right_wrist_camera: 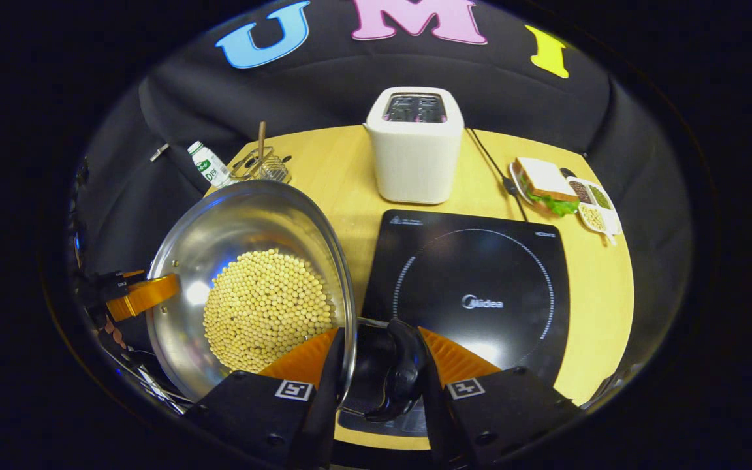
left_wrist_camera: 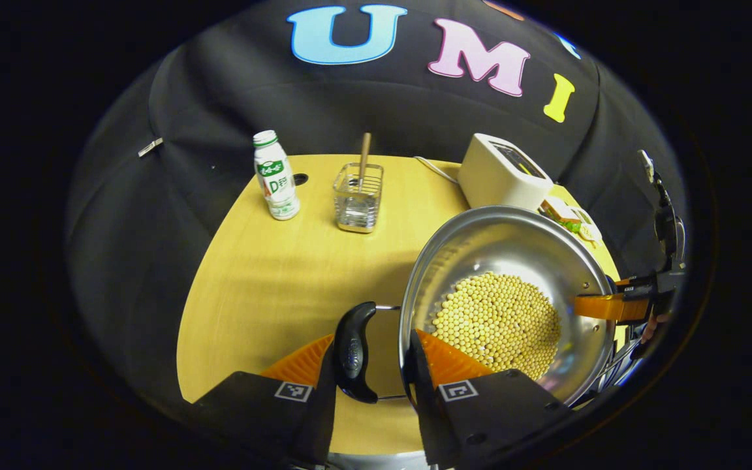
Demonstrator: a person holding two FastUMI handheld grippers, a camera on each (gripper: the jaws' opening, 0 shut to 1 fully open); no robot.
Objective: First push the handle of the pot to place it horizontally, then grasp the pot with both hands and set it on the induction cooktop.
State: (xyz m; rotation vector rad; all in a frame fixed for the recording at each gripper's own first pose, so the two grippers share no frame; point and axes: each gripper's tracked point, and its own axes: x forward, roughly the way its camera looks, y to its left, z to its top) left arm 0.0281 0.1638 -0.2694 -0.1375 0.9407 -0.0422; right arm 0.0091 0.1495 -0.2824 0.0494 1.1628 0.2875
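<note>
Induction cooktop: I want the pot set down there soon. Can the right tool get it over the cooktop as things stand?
Probably yes. The right tool grips the pot by its handle beside the induction cooktop, whose surface lies bare.

Booth wall: black cloth, draped in folds, across the upper frame and curving down both sides. Table: light yellow wood-grain top, rounded far edge, centre of frame; a small dark hole near its upper-left corner. Light: overhead, bright on the tabletop, dim at the cloth's lower edges.
</note>
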